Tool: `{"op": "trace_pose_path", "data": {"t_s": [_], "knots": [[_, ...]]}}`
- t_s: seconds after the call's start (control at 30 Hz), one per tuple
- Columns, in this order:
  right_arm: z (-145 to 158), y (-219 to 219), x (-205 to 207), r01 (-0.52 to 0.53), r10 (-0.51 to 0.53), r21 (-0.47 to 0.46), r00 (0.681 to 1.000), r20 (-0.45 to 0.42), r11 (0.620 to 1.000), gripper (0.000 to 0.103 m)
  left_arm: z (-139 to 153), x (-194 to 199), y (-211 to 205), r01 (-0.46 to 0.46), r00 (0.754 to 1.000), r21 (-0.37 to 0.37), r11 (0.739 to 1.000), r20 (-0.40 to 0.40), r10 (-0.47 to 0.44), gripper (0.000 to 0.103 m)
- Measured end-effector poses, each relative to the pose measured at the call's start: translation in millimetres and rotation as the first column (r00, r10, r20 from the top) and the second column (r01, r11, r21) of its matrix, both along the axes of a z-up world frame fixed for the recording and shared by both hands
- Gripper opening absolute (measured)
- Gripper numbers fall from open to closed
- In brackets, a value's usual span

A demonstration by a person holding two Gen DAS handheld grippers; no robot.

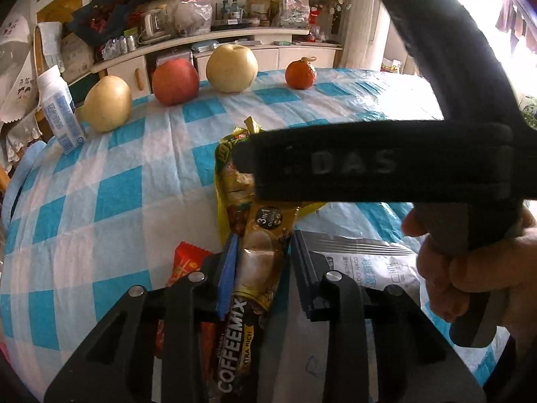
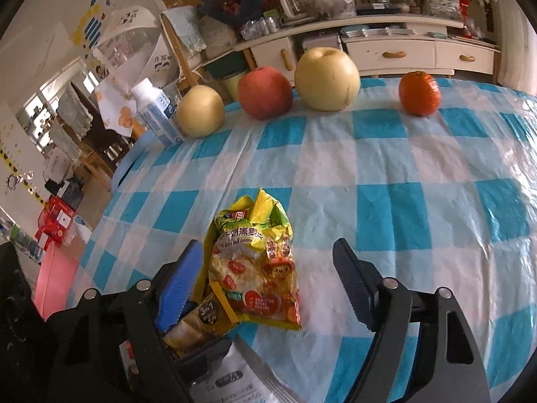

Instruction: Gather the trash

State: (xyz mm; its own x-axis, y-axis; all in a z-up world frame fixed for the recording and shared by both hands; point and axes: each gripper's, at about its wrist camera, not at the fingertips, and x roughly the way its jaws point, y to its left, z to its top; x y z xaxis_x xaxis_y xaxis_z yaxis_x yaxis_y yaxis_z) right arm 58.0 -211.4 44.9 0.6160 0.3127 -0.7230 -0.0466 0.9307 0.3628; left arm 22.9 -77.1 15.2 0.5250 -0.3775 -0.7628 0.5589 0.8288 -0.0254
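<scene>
2 fingers of the left gripper (image 1: 260,265) were clamped on the coffee-mix sachet (image 1: 248,288), which ran lengthwise between the pads, its far end at 12 o'clock. Just beyond it, also at 12 o'clock, lay the yellow snack wrapper (image 1: 228,174), partly hidden by the right gripper's black body crossing the left wrist view. A red wrapper (image 1: 186,262) lay at 9 o'clock of the left gripper, and a white pouch (image 1: 365,262) at 3 o'clock, both flat on the checked tablecloth (image 1: 100,201).

The right gripper (image 2: 268,288) was spread wide, holding nothing, straddling the yellow snack wrapper (image 2: 258,268); the blue-padded finger (image 2: 178,285) stood just beside the wrapper's edge at 9 o'clock.

At 12 o'clock along the far table edge stood a white bottle (image 2: 154,114), 2 pears (image 2: 327,79), an apple (image 2: 265,94) and an orange (image 2: 419,94).
</scene>
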Motion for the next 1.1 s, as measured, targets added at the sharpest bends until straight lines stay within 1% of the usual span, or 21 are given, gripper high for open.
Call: {"op": "trace_pose_path", "data": {"t_s": [0.1,0.2,0.27,0.3,0.33,0.37,0.4,0.47,0.57,0.6,0.67,0.73,0.93,1.0,1.1], "knots": [[-5.6,3.9,5.9,-0.020,0.019,-0.041,1.000,-0.017,0.999,0.079,0.0,0.1,-0.4,-0.005,1.000,-0.004,1.000,-0.003,0.005,0.030],[-6.4,4.9,7.6,-0.033,0.033,-0.062,0.999,-0.008,0.998,0.078,-0.8,0.0,0.1,-0.012,1.000,-0.006,1.000,-0.002,0.012,0.028],[-6.5,3.9,8.0,-0.029,0.029,-0.079,1.000,-0.001,0.996,0.070,-0.9,0.2,2.5,-0.019,1.000,-0.013,1.000,-0.009,0.018,0.027],[-6.9,3.4,8.2,-0.029,0.029,-0.073,1.000,0.001,0.997,0.061,-1.4,0.2,3.6,-0.020,1.000,-0.014,1.000,-0.014,0.020,0.027],[-6.9,2.6,8.2,-0.031,0.031,-0.060,1.000,0.003,0.998,0.050,-1.8,0.0,5.0,-0.020,1.000,-0.017,1.000,-0.018,0.019,0.027],[-6.7,2.6,7.9,-0.033,0.033,-0.057,0.999,0.006,0.998,0.047,-1.8,-0.1,6.0,-0.019,1.000,-0.020,1.000,-0.020,0.019,0.027],[-5.6,4.4,7.0,-0.031,0.032,-0.080,0.999,0.012,0.996,0.044,-1.6,-0.4,7.4,-0.018,1.000,-0.025,1.000,-0.022,0.018,0.027],[-3.9,8.0,5.1,-0.031,0.034,-0.101,0.999,0.022,0.994,0.042,-1.5,-0.7,10.3,-0.023,0.999,-0.032,0.999,-0.025,0.022,0.026],[-0.9,7.7,3.7,-0.024,0.028,-0.104,0.999,0.031,0.994,0.036,-0.9,-0.2,15.6,-0.034,0.999,-0.045,0.998,-0.029,0.033,0.026],[0.1,6.5,2.7,-0.021,0.024,-0.096,0.999,0.034,0.995,0.033,-0.5,0.3,18.0,-0.040,0.999,-0.050,0.998,-0.029,0.038,0.026],[2.1,3.9,1.4,-0.011,0.015,-0.092,0.999,0.043,0.996,0.031,0.5,0.7,22.5,-0.046,0.998,-0.065,0.997,-0.034,0.044,0.025],[4.4,1.8,-0.8,0.000,0.005,-0.094,0.999,0.052,0.996,0.030,2.1,2.6,29.1,-0.061,0.997,-0.104,0.993,-0.056,0.056,0.025],[15.4,-2.4,-9.5,0.025,-0.016,-0.088,0.995,0.098,0.996,0.027,7.1,4.0,41.6,-0.083,0.996,-0.127,0.988,-0.050,0.077,0.025],[17.9,-2.6,-12.0,0.023,-0.016,-0.072,0.994,0.106,0.997,0.027,9.9,4.5,46.4,-0.092,0.995,-0.137,0.986,-0.044,0.087,0.025],[22.8,0.4,-16.9,0.017,-0.008,-0.070,0.993,0.120,0.997,0.027,16.2,4.7,55.9,-0.108,0.994,-0.153,0.982,-0.034,0.104,0.025]]}}
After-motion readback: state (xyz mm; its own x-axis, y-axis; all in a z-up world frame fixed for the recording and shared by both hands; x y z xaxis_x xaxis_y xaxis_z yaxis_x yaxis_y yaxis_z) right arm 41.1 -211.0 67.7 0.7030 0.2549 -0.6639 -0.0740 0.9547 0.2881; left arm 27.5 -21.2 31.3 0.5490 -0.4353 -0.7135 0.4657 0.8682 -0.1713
